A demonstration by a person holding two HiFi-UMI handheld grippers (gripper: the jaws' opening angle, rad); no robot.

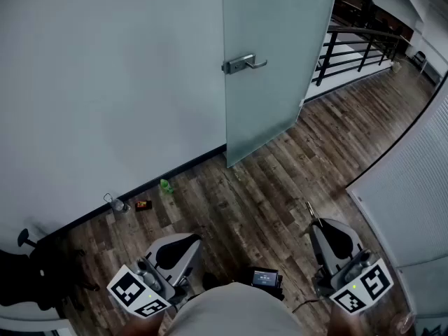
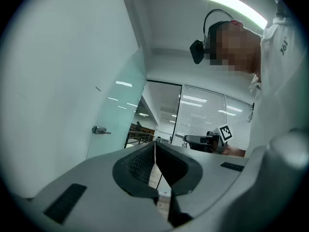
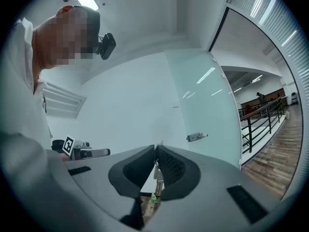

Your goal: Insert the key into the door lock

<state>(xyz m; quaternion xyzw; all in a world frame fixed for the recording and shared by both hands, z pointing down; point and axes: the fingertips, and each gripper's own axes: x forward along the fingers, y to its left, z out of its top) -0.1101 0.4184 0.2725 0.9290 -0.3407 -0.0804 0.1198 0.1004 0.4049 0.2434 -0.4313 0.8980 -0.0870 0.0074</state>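
The wood floor (image 1: 280,187) between me and the glass door (image 1: 280,82) lies open, so I have a free run at its lever handle (image 1: 245,63). The white wall (image 1: 105,82) shuts off my left and a slatted partition (image 1: 420,180) my right. Small clutter hugs the skirting, a green bottle (image 1: 166,185) among it.

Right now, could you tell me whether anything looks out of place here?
Yes: three small items lie loose on the wood floor by the wall, left of the glass door: a green item, a dark item and a clear item.
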